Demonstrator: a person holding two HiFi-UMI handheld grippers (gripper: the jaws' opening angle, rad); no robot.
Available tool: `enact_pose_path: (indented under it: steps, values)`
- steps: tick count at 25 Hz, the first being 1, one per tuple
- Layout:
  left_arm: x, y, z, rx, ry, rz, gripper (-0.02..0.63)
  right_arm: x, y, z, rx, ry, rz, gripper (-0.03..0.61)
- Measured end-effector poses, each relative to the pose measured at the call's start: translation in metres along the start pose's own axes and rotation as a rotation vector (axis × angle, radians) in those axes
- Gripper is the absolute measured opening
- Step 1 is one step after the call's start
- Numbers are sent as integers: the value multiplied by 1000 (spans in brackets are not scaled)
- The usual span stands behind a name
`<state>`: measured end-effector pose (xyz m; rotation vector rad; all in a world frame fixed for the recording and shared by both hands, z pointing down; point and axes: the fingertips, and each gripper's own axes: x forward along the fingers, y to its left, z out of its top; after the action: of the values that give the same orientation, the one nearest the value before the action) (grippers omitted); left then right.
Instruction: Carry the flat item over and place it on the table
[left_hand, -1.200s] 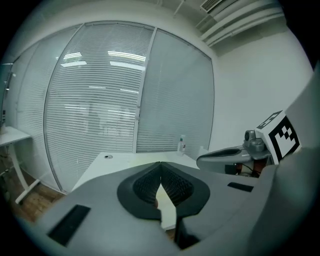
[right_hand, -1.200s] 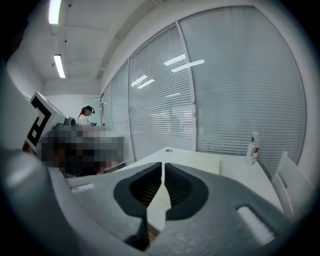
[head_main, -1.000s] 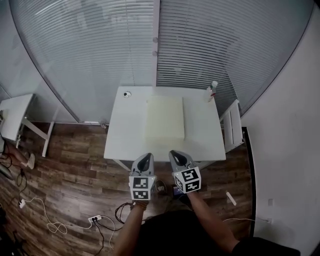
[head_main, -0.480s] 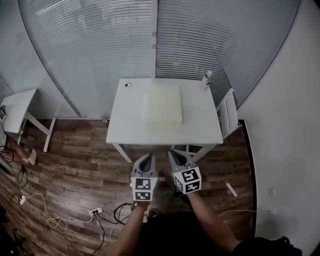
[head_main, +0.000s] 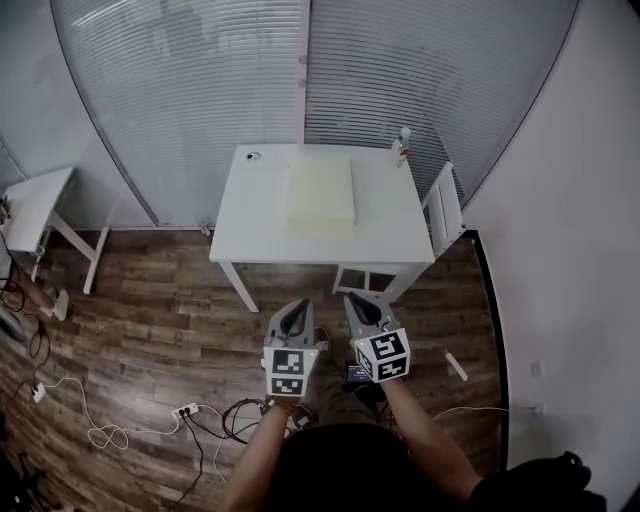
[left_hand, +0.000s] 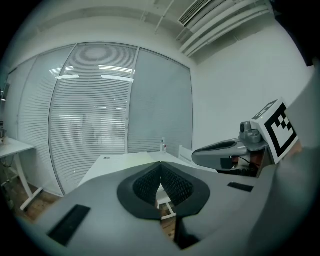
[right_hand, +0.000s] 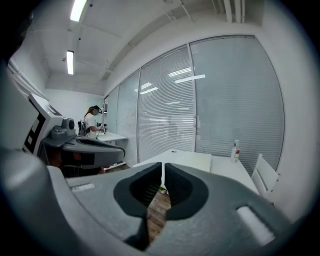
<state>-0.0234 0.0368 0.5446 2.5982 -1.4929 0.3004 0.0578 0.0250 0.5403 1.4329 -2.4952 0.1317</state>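
I look down on the wood floor (head_main: 140, 320), where the white counter (head_main: 250, 220) stands against the blinds. The pale flat item (head_main: 320, 195) lies on the counter, midway between its side edges and nearer the far edge. My left gripper (head_main: 294, 314) and right gripper (head_main: 361, 306) hang over the floor, short of the near edge, each pressed together and empty. A small bottle (head_main: 402, 145) stands at the far right corner.

A pale cream flat pad (head_main: 320, 195) lies on a white bench (head_main: 250, 225) above a brown wood-plank floor (head_main: 150, 310), before grey-striped blinds (head_main: 200, 90), while the grey left claw (head_main: 293, 308) and right claw (head_main: 358, 300) bear black-and-white squares.
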Motion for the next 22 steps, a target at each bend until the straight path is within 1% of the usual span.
enact_pose_path:
  steps: [3, 12, 17, 22]
  values:
    - [-15, -10, -4, 3, 3, -6, 4, -14, 10, -4, 3, 2, 2, 14]
    - [-44, -21, -1, 19, -22, -13, 4, -40, 34, -1, -7, -20, 6, 14]
    - [-51, -30, 14, 33, -62, -17, 4, -50, 39, 11, -25, -49, 3, 14]
    - [-55, -32, 20, 47, -89, -2, 4, -56, 41, 27, -53, -95, -6, 14]
